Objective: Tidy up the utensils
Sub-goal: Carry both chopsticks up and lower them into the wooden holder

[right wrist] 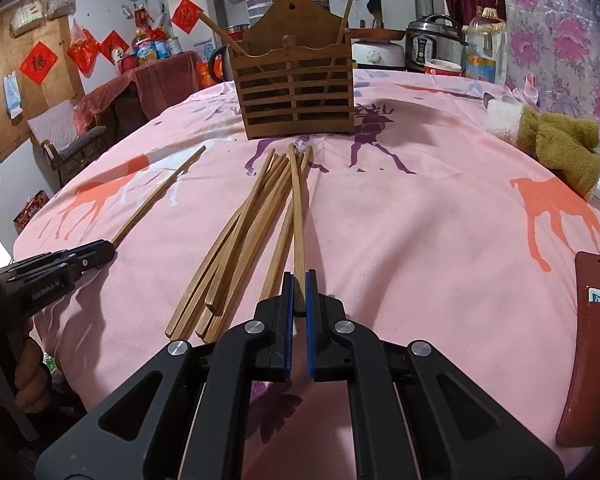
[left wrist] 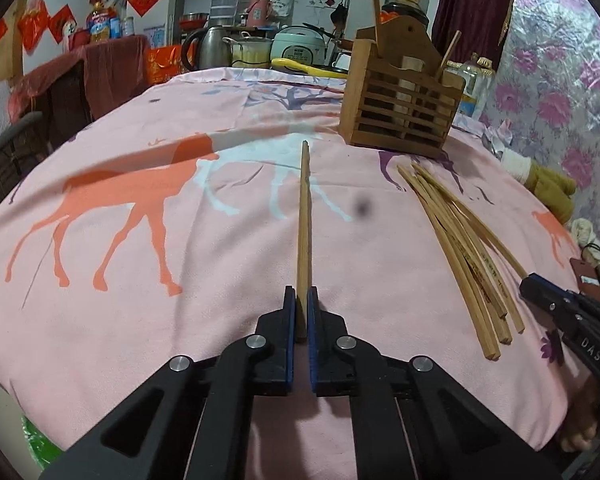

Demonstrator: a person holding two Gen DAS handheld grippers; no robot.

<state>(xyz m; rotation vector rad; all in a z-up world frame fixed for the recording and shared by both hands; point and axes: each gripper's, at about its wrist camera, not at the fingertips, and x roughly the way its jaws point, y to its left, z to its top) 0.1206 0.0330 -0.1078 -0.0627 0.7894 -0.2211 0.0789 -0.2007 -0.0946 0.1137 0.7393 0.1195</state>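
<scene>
My left gripper (left wrist: 301,294) is shut on the near end of a single wooden chopstick (left wrist: 304,216) that points away across the pink cloth. My right gripper (right wrist: 299,278) is shut on one chopstick (right wrist: 297,208) at the right side of a loose pile of several chopsticks (right wrist: 236,248). That pile also shows in the left wrist view (left wrist: 460,248), with the right gripper's fingers (left wrist: 540,292) at its near right. The slatted wooden holder (right wrist: 298,92) stands upright beyond the pile, with a chopstick leaning in each end. The left gripper's fingers (right wrist: 96,254) and its chopstick (right wrist: 160,196) show at the left.
The table wears a pink cloth with horse prints (left wrist: 140,208). A brown and white plush cloth (right wrist: 552,144) lies at the right edge, a red card sleeve (right wrist: 592,340) nearer. Kettles, cookers and bottles (left wrist: 260,48) crowd the far edge behind the holder.
</scene>
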